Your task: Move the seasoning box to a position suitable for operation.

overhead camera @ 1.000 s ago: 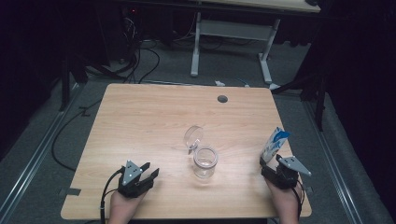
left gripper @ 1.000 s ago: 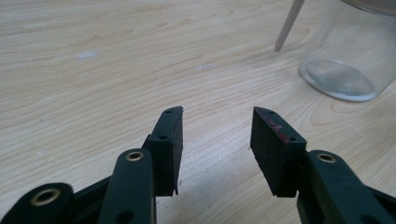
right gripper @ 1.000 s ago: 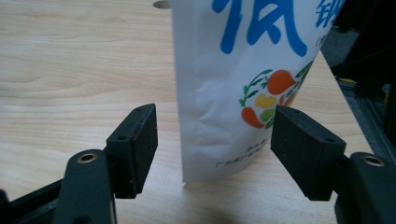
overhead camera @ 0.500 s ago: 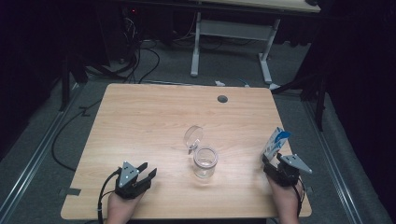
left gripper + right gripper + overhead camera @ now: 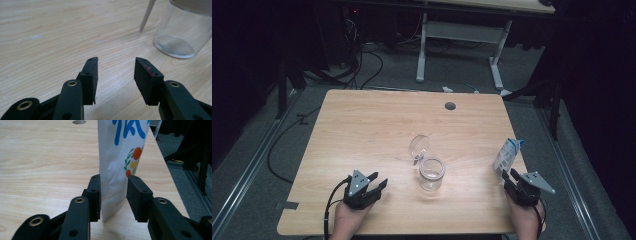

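Observation:
A white pouch (image 5: 507,156) with blue lettering and a fruit print stands upright near the table's right edge. My right gripper (image 5: 511,175) reaches it from the near side. In the right gripper view the pouch (image 5: 117,157) sits between the jaws of this gripper (image 5: 113,192), which have just been closing, and both pads meet its sides. An empty glass jar (image 5: 432,174) stands at the table's middle front, with its clear lid (image 5: 419,146) propped up just behind it. My left gripper (image 5: 377,181) rests left of the jar, open, with bare wood between its pads (image 5: 116,72). The jar (image 5: 182,32) stands ahead and to the right.
The wooden table (image 5: 362,130) has a round cable hole (image 5: 450,105) near its far edge. The pouch stands close to the right edge, with the floor beyond it. Table legs and cables lie on the floor behind the table.
The right gripper's jaws have come together around the lower part of the pouch. Both hands, the jar and the lid stay where they were.

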